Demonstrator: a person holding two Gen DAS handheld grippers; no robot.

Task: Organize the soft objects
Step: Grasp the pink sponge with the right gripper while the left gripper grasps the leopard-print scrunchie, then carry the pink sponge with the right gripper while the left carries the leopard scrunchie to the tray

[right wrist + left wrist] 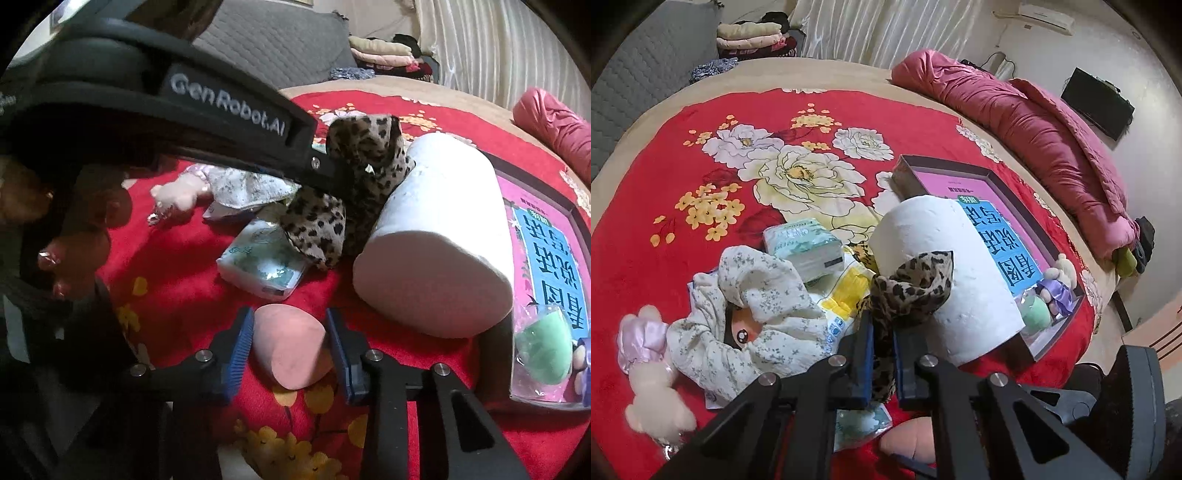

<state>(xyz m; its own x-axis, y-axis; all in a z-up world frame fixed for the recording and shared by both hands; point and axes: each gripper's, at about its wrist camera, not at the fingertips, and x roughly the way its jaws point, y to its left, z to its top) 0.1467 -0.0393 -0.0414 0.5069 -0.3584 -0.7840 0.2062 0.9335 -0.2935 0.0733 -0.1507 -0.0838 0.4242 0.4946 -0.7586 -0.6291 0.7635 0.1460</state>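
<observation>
Currently we have both claws engaged on the bed (635, 229), whose red floral blanket carries the whole scatter of soft items. Our left claw (882, 354) is pinched together on the leopard-print scarf (912, 284), with the fabric bunched between the blue pads and rising above them; in the right wrist view the same scarf (354, 184) hangs in a crumpled column from that claw, its lower folds draped over a tissue pack (262, 266) and touching the toilet paper roll (439, 236). Gripping a thin cloth at a gathered fold, we judge, gives the pads enough bulk to hold. Our right claw (290, 354) brackets the pink makeup sponge (291, 350), which lies on the blanket; the pads sit at its flanks, and contact looks made on both sides, so we read it as clamped on the sponge, though lightly. The sponge is squeezable, so a modest pinch should serve. The open box (1004, 184) lies beyond the roll, which leans against its near wall; a blue-and-pink booklet (1001, 236), a green sponge (543, 354) and a small plush in lilac cloth (1056, 284) already sit inside, presumably the collecting place. Still outside it: a floral white cloth (753, 295) over a doll, another plush toy (653, 398), a second tissue pack (805, 247). Folded clothes (753, 37) are stacked beyond the bed. Task judged partly done.
</observation>
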